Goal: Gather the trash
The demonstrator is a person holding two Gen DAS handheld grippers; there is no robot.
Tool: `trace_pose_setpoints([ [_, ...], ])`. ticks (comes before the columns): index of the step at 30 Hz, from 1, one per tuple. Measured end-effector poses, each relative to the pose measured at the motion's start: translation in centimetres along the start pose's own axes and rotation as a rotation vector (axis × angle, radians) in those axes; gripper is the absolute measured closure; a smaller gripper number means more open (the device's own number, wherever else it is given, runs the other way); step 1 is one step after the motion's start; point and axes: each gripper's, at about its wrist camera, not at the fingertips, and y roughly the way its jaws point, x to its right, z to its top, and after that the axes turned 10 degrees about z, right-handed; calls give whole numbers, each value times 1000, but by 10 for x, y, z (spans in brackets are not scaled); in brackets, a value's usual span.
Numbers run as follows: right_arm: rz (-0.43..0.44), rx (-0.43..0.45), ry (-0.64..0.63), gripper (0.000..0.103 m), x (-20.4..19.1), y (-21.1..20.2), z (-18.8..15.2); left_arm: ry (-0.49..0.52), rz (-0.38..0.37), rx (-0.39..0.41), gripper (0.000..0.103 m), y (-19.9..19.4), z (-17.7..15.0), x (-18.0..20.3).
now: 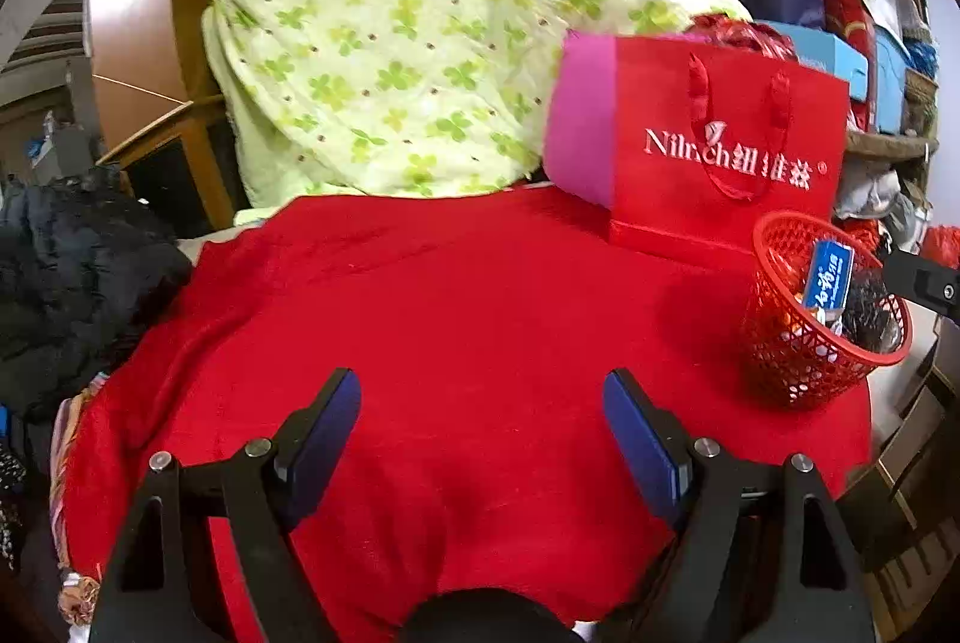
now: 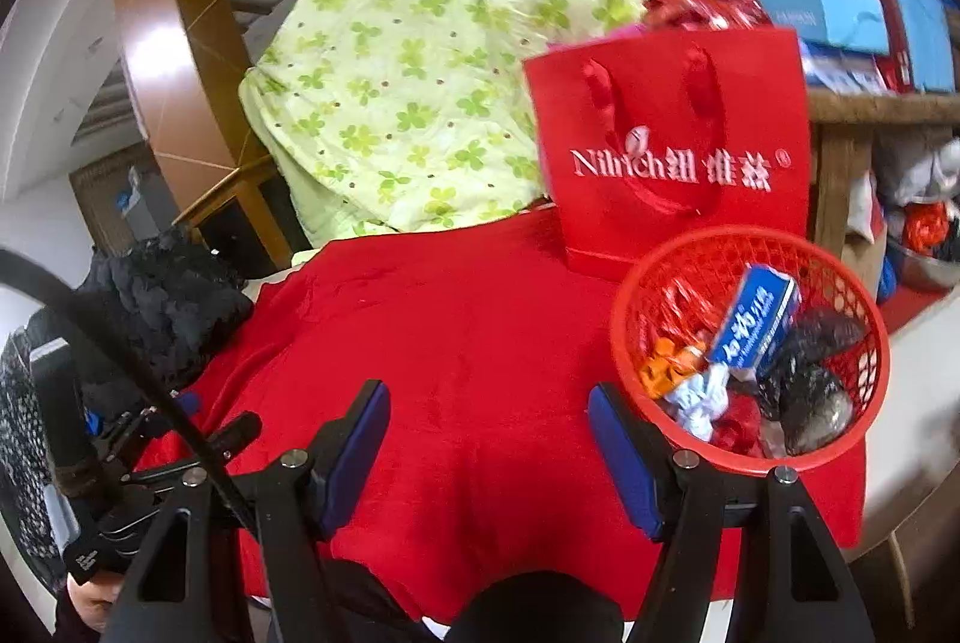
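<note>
A red mesh basket (image 2: 852, 439) stands on the red cloth (image 2: 468, 343) at the right. It holds a blue toothpaste box (image 2: 757, 326), a black plastic bag (image 2: 810, 385), an orange wrapper (image 2: 663, 365) and a crumpled white paper (image 2: 702, 400). The basket (image 1: 780, 343) also shows at the right of the left wrist view, with the blue box (image 1: 831, 280) in it. My right gripper (image 2: 487, 403) is open and empty, just left of the basket. My left gripper (image 1: 482, 394) is open and empty over the red cloth (image 1: 456, 295).
A red paper gift bag (image 2: 672, 150) stands behind the basket; it also shows in the left wrist view (image 1: 720, 150). A green clover quilt (image 1: 420, 30) lies behind the cloth. A black jacket (image 1: 66, 283) lies at the left. Stacked boxes (image 2: 840, 12) fill the back right.
</note>
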Motion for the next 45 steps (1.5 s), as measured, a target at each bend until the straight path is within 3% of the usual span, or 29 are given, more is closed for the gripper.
trace_pose_setpoints([
  [4,0,10,-53,31,-24,-5,2,-18,30,22,18,-14,-1,-15],
  [7,-4,16,-84,31,-40,-10,2,-37,58,40,9,-24,-1,-25],
  [25,-57,136,-156,31,-79,-50,0,-67,162,87,7,-81,1,-59],
  [35,-95,180,-170,31,-76,-69,4,-66,154,105,2,-97,8,-54],
  [45,-204,235,-152,30,-48,-102,5,-5,81,102,2,-103,23,-10],
])
